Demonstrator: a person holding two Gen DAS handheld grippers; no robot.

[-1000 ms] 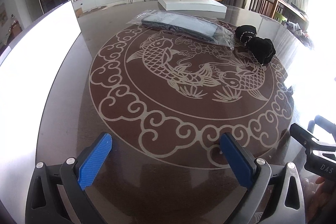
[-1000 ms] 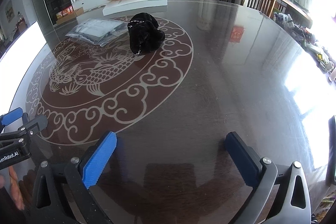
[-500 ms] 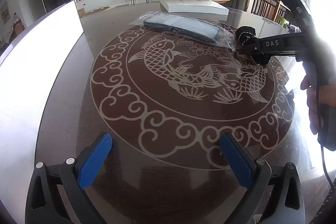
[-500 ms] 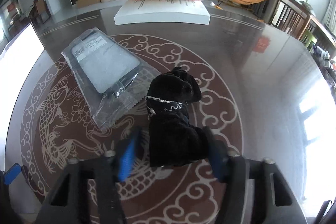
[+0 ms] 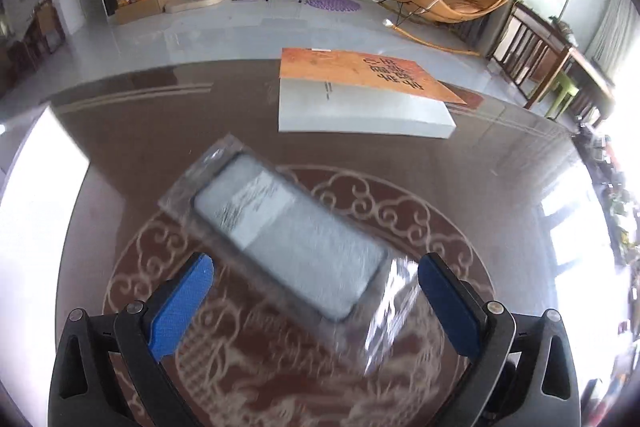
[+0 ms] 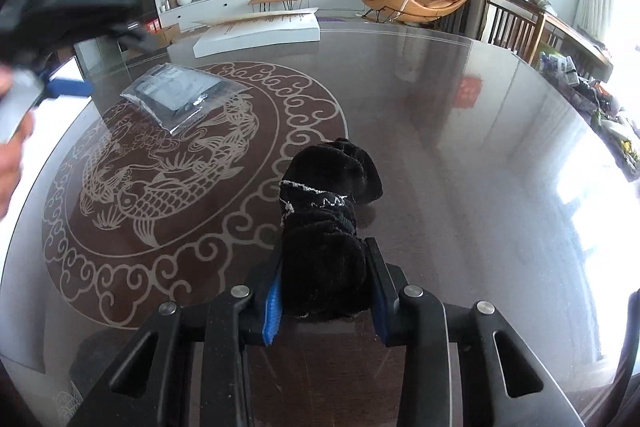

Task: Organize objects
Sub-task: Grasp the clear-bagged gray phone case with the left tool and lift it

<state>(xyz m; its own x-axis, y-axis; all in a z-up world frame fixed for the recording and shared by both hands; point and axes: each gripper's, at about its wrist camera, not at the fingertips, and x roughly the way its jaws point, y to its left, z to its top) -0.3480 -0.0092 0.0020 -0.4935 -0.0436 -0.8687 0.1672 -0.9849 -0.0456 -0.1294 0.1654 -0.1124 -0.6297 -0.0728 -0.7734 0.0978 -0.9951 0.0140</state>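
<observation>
A clear plastic bag with a grey folded item [image 5: 288,239] lies on the round glass table, blurred in the left wrist view. My left gripper [image 5: 316,287] is open, its blue pads on either side of the bag's near end, above it. The same bag shows in the right wrist view [image 6: 182,93]. My right gripper [image 6: 324,279] is shut on a black cloth bundle with a white trim [image 6: 326,219], which rests on the table. The left gripper's body [image 6: 72,11] shows at upper left in the right wrist view.
A flat white box with an orange lid [image 5: 360,95] lies at the table's far side, also in the right wrist view [image 6: 260,31]. The dark table has a carp pattern [image 6: 160,163]. Chairs and clutter stand to the right [image 6: 580,79].
My left gripper has moved forward over the table to the plastic bag. My right gripper has closed on the black cloth bundle and drawn it to the right, away from the bag.
</observation>
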